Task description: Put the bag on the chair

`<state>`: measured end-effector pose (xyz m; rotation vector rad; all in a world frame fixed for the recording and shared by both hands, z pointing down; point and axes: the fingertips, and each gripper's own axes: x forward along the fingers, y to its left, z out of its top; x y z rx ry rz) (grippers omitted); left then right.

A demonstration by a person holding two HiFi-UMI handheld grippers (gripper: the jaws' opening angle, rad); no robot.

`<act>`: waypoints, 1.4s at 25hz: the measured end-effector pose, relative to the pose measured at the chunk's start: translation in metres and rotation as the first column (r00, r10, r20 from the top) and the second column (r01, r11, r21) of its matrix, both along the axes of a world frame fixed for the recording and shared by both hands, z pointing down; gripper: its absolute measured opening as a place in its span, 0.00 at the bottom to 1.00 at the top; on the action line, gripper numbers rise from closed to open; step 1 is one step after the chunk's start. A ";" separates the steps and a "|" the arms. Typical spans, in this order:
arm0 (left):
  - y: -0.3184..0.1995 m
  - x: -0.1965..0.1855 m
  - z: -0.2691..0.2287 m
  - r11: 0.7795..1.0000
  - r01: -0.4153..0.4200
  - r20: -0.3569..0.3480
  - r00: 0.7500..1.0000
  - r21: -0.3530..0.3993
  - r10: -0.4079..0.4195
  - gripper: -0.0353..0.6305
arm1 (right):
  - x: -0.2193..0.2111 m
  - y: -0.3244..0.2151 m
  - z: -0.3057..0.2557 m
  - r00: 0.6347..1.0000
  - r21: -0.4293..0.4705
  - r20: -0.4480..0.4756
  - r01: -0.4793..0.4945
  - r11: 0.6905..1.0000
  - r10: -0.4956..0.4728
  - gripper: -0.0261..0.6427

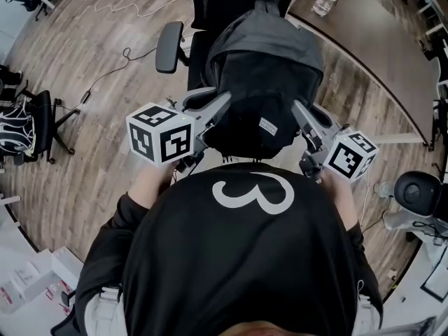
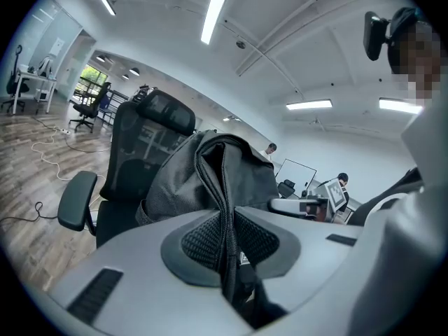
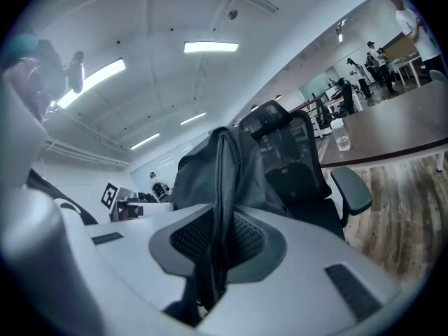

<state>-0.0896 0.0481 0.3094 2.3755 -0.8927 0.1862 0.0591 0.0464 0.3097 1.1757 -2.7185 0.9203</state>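
A black backpack (image 1: 262,82) hangs between my two grippers, just in front of a black office chair (image 1: 210,19) and partly over its seat. My left gripper (image 1: 225,98) is shut on the bag's left side; in the left gripper view a fold of the bag (image 2: 210,173) is pinched between the textured pads (image 2: 199,240). My right gripper (image 1: 297,107) is shut on the right side, where the bag (image 3: 224,166) runs down between its pads (image 3: 192,240). The chair's backrest (image 2: 140,138) and headrest (image 3: 269,117) rise behind the bag. The chair's seat is mostly hidden by the bag.
The chair's left armrest (image 1: 169,46) juts out left of the bag. A curved brown table (image 1: 364,26) with a clear jar (image 1: 325,1) stands at the right. Another black chair (image 1: 31,124) is at the far left, and cables (image 1: 105,68) lie on the wooden floor.
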 end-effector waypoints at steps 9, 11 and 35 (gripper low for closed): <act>-0.037 -0.008 -0.004 1.000 -0.008 0.021 1.000 0.016 0.008 0.15 | -0.009 -0.033 -0.003 1.000 0.007 0.005 -0.014 1.000 0.013 0.13; -0.043 -0.008 -0.005 1.000 -0.002 0.024 1.000 0.020 0.002 0.15 | -0.008 -0.040 -0.004 1.000 0.012 0.010 -0.015 1.000 0.014 0.13; -0.133 0.003 0.017 0.998 0.040 0.084 0.996 -0.039 -0.037 0.15 | -0.001 -0.137 0.018 0.999 -0.039 0.040 0.017 0.999 -0.016 0.13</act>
